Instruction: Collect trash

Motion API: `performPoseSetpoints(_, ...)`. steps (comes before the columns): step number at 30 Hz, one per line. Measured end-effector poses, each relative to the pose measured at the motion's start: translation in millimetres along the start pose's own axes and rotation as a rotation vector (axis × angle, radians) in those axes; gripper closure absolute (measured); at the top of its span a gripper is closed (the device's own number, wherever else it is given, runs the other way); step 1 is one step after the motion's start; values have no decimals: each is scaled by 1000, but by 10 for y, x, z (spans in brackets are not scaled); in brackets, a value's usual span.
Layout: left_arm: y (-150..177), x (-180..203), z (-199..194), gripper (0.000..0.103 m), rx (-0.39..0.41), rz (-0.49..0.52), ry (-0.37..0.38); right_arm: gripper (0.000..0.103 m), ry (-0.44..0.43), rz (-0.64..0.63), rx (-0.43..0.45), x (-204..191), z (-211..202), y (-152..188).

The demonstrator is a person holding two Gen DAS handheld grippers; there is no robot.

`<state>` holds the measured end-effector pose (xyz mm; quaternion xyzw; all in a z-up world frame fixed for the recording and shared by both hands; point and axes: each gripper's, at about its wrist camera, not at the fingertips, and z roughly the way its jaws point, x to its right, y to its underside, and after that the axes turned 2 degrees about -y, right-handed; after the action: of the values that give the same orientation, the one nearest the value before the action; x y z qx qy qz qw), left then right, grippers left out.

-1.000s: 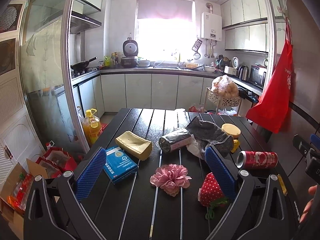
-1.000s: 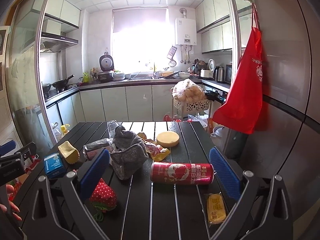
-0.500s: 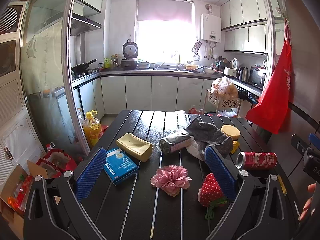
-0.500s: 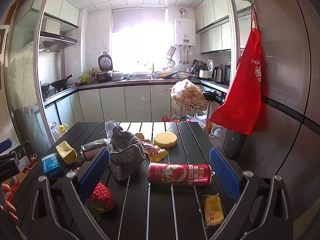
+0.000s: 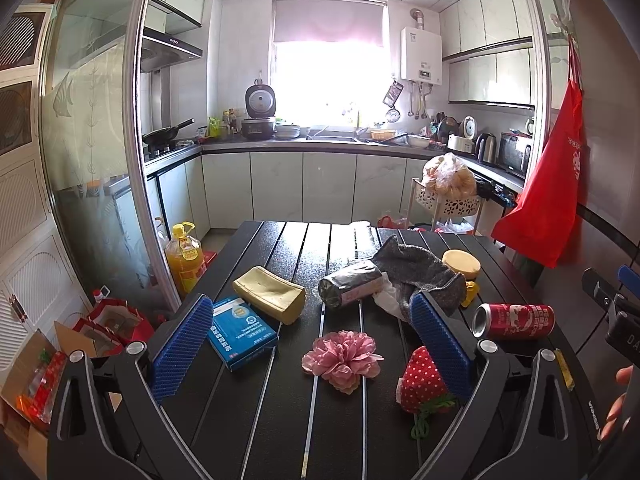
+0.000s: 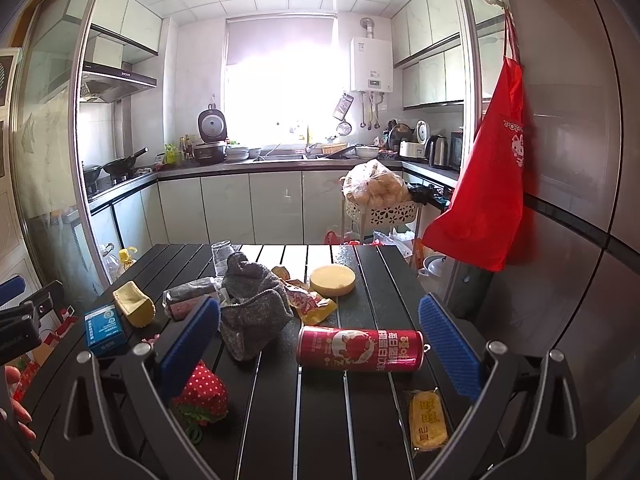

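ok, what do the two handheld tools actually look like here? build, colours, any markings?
Both match: the left tool and the right tool are black plastic frames with two angled arms, each arm tipped with a ribbed blue rectangular pad and pinned by silver round screws. The left tool's right arm carries small white vertical lettering, too small to read. No cables or sleeves in view.

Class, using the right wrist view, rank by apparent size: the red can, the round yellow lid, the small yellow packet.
1. red can
2. round yellow lid, though it lies farther away
3. small yellow packet
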<state>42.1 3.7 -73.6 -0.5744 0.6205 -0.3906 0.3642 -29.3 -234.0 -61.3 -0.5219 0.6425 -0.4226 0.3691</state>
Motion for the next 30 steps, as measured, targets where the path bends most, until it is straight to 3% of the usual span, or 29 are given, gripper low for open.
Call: performPoseSetpoints(30, 6, 16, -22, 8, 1, 5, 0, 3, 5, 1, 1, 15, -34, 19)
